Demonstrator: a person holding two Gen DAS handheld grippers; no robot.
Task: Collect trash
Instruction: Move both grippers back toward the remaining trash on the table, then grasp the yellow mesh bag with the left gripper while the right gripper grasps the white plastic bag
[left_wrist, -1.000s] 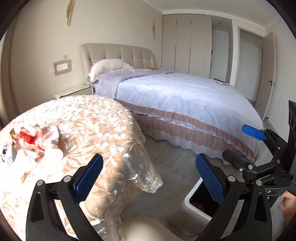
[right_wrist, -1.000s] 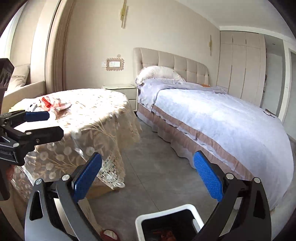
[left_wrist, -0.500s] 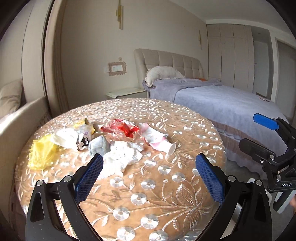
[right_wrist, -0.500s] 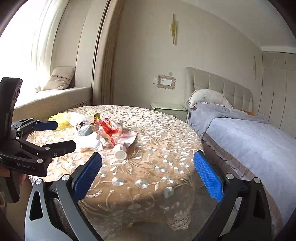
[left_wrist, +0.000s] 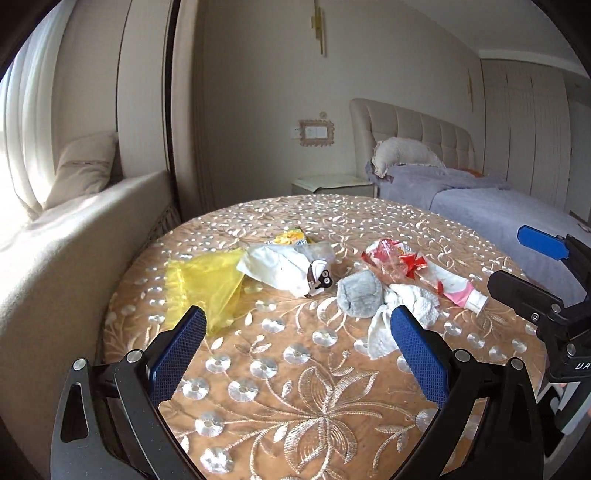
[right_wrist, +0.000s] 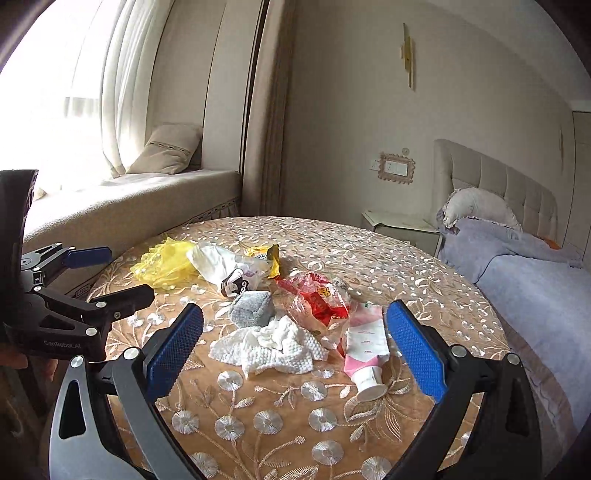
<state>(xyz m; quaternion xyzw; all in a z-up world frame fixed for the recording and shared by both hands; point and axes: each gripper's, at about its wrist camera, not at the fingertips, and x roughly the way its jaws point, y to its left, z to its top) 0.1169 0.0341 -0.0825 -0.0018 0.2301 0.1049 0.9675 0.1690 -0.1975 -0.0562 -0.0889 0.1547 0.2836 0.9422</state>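
I hold my left tool (left_wrist: 293, 354) and my right tool (right_wrist: 293, 352) above the near part of the round bench (right_wrist: 332, 424), each with its blue pads spread wide apart and nothing between them. The trash lies in a loose heap toward the middle of the bench: a yellow plastic bag (left_wrist: 207, 284) on the left, a white wrapper with a cartoon face (left_wrist: 284, 271) touching it, a grey wad (right_wrist: 253, 308) in the centre, a crumpled white tissue (right_wrist: 269, 347) nearest me, a red-and-clear wrapper (right_wrist: 319, 299) and a pink tube (right_wrist: 365, 350) lying flat on the right, cap end toward me.

I judge the step in hand is the first pick. The tissue sits almost between my right pads, so I would take it first, coming down over its bunched middle rather than a thin edge, since soft paper slips. The tube I would take across its flat body, not at the cap. I want to keep the pads off the embroidered cloth, which looks liable to snag and drag the rest. My left tool suits the yellow bag, gathered where it folds
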